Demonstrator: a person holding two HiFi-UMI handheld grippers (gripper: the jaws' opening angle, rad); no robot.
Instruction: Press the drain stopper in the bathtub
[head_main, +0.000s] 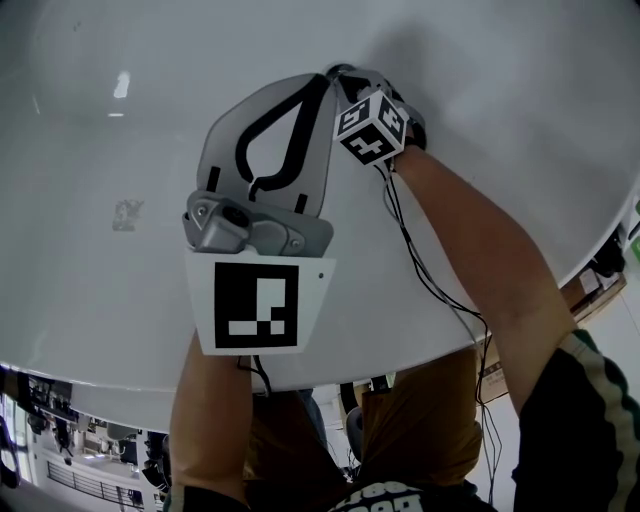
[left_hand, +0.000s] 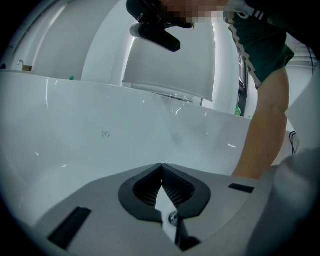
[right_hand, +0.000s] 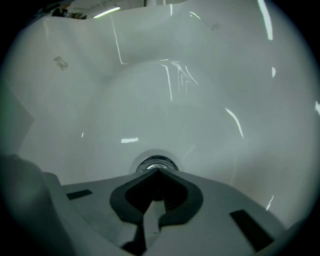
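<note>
Two grippers reach into the white bathtub (head_main: 100, 150): the left gripper (left_hand: 161, 166), bearing a black square marker plate (head_main: 257, 305), has its jaws pressed together on nothing. Rightward, the right gripper (right_hand: 157, 171) also has jaws closed and empty, tips just at the chrome drain stopper (right_hand: 156, 162) in the tub's floor.

Past the bathtub (left_hand: 100, 120) rim, in your left gripper view, a flat white panel (left_hand: 165, 65) stands upright between pale walls (left_hand: 60, 45). Looking down, you have a pale floor (head_main: 615, 345) at your right, with a brown cardboard box (head_main: 592, 290) close to the tub's edge. At your lower left is a white rack (head_main: 95, 478) beside dark clutter too small to make out. A bright strip of light (right_hand: 106, 12) shows above the far rim in your right gripper view.
</note>
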